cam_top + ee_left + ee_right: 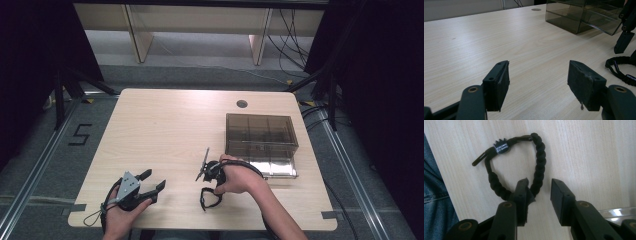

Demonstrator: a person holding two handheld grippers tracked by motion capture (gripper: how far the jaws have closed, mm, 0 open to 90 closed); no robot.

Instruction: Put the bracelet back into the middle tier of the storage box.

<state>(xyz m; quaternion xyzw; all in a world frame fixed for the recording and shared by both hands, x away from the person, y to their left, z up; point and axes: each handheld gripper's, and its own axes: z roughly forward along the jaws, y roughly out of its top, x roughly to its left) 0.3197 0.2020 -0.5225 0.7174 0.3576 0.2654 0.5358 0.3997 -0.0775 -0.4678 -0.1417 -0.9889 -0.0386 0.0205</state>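
Note:
A black braided bracelet (540, 157) with a small dark tag (501, 147) lies flat on the wooden table (165, 130) near its front edge. My right gripper (539, 192) points down at it, open, one jaw resting over the loop's near side and the other on bare wood outside the loop. In the high view the right gripper (210, 181) hangs just above the bracelet (210, 198). My left gripper (154, 179) stands open and holds nothing, low over the front left of the table. The left gripper (539, 82) sees the bracelet (619, 67) off to its right.
A smoky see-through compartment box (260, 135) stands at the right of the table, a clear shiny part (274, 168) jutting from its front. A round cable hole (242, 104) is at the back. Blue denim (434, 182) lies past the table's edge.

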